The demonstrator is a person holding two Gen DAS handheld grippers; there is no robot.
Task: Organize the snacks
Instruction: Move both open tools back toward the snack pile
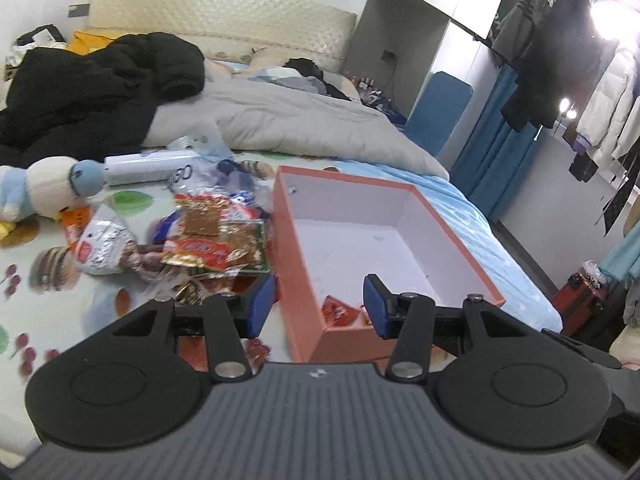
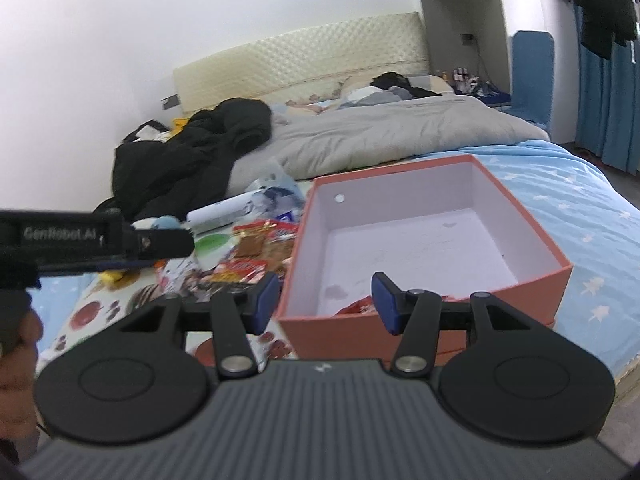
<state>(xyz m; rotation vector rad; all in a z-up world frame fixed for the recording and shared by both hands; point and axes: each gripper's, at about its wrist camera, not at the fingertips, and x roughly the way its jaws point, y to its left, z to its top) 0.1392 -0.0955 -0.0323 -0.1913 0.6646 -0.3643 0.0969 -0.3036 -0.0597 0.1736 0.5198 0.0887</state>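
Note:
A pile of snack packets lies on the bed sheet, left of an orange box with a white inside. One red packet rests in the box's near corner. My left gripper hangs open over the box's near left wall, nothing between its blue pads. In the right wrist view the same orange box sits ahead, the red packet inside near the front, the snack pile to its left. My right gripper stands open above the box's near edge, holding nothing.
A plush toy, a white tube and a black jacket lie beyond the snacks. A grey quilt covers the bed's far part. The other gripper's body and a hand show at left.

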